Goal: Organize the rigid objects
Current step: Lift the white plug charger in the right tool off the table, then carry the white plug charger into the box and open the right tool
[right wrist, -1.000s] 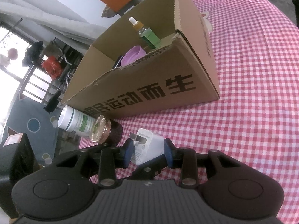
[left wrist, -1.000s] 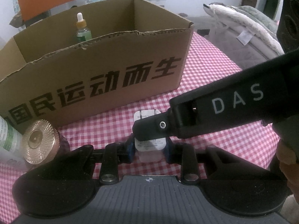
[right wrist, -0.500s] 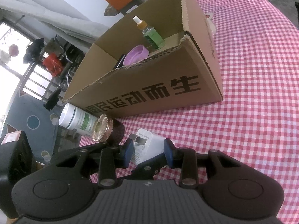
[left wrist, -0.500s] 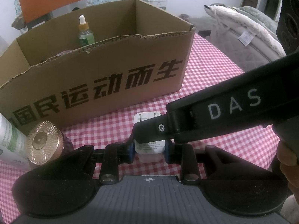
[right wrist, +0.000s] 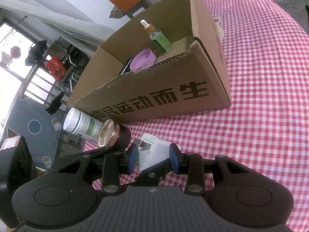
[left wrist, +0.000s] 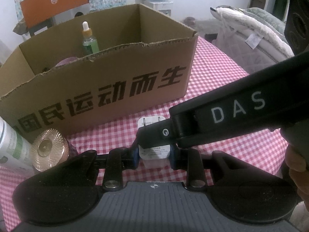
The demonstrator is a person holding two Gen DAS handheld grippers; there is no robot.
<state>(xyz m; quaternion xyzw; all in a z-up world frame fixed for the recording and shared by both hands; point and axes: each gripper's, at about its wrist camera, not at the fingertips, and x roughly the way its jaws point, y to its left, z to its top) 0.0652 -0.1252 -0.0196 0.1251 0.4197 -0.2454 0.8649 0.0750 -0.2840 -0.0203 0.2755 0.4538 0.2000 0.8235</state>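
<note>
Two grips on one white charger [left wrist: 155, 152]: left gripper [left wrist: 154, 155] pinched narrow across its sides, right gripper [right wrist: 153, 153] clamped on it crosswise. Just in front of the cardboard box [left wrist: 115, 89] on the red-checked bench [right wrist: 251, 135], near a gold-capped jar [left wrist: 48, 147]

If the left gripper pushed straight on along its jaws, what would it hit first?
The white plug adapter already sits between the left gripper jaws. Beyond it, probably the checked tablecloth, then the cardboard box; depth is unclear.
</note>
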